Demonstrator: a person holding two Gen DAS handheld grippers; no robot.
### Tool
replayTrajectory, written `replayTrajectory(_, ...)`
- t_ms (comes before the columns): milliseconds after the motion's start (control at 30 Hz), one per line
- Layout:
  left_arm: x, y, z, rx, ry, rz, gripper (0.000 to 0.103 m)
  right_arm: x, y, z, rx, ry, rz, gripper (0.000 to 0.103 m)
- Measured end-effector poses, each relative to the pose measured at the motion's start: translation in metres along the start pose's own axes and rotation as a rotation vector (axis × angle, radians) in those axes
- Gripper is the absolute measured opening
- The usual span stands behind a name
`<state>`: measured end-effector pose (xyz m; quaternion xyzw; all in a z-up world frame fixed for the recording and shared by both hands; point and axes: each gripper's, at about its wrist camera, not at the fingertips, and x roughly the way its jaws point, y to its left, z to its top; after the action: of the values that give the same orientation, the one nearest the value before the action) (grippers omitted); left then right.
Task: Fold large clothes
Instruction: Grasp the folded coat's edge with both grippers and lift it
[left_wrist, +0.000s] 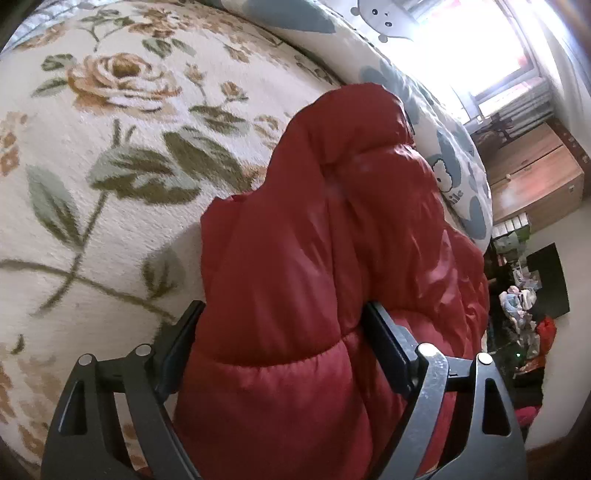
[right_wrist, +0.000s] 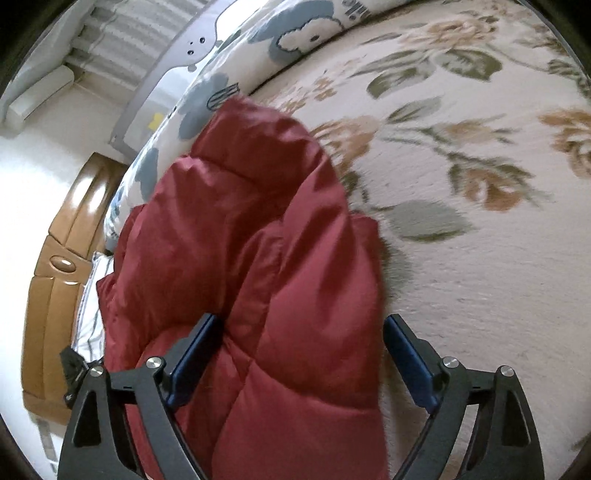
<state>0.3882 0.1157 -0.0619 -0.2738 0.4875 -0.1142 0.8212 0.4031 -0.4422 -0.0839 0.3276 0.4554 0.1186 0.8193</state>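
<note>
Left wrist view shows the floral blanket (left_wrist: 110, 155) spread over the bed, with the cartoon-print quilt (left_wrist: 454, 177) bunched along its far edge. The red puffer jacket (left_wrist: 332, 240) lies on the blanket against that quilt, already bulked into thick quilted layers, and one end of it rises into each camera.

The left gripper (left_wrist: 284, 332) has its 2 fingers pressed into a fat roll of jacket, one on each side, so it appears clamped on the padding. The right gripper (right_wrist: 301, 343) stands wide: its left finger (right_wrist: 192, 350) touches the fabric, while its right finger (right_wrist: 406, 354) sits apart from the jacket edge over bare blanket, so it is not pinching.

The step in hand looks like carrying the near edge over the far part. To do it well, I judge the right gripper should close on the same layer count as the left before any lift, then both should rise level and together. Puffy fill springs back and slick shell slips, so a deep bite and a firm press along the new crease would help.
</note>
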Motion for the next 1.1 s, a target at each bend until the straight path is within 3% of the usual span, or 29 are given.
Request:
replayTrajectory(33,0.000,0.000,-0.001,0.000,-0.001,-0.009,0.086,0.002,-0.002,0.000,0.011,0.008,0.012,0.091)
replayTrajectory(100,-0.001,-0.002,-0.002,0.011,-0.004,-0.030,0.072,0.005,-0.004,0.000,0.024,0.009,0.039,0.087)
replayTrajectory(267,-0.014,-0.017,-0.007,0.084,-0.026,-0.020,0.048,-0.003,-0.001,-0.008,0.018,-0.006,0.088,0.061)
replayTrajectory(433,-0.036,-0.024,-0.013,0.091,-0.050,-0.035,0.038,-0.017,0.007,-0.011,0.005,-0.014,0.079,0.043)
replayTrajectory(733,-0.090,-0.034,-0.037,0.127,-0.068,-0.064,0.032,-0.062,0.034,-0.038,-0.052,0.006,0.057,0.037)
replayTrajectory(833,-0.111,-0.033,-0.054,0.134,-0.070,-0.117,0.022,-0.077,0.038,-0.056,-0.071,0.010,0.064,0.037)
replayTrajectory(1100,-0.139,-0.033,-0.088,0.172,-0.085,-0.109,0.022,-0.099,0.039,-0.098,-0.109,0.022,0.067,0.036)
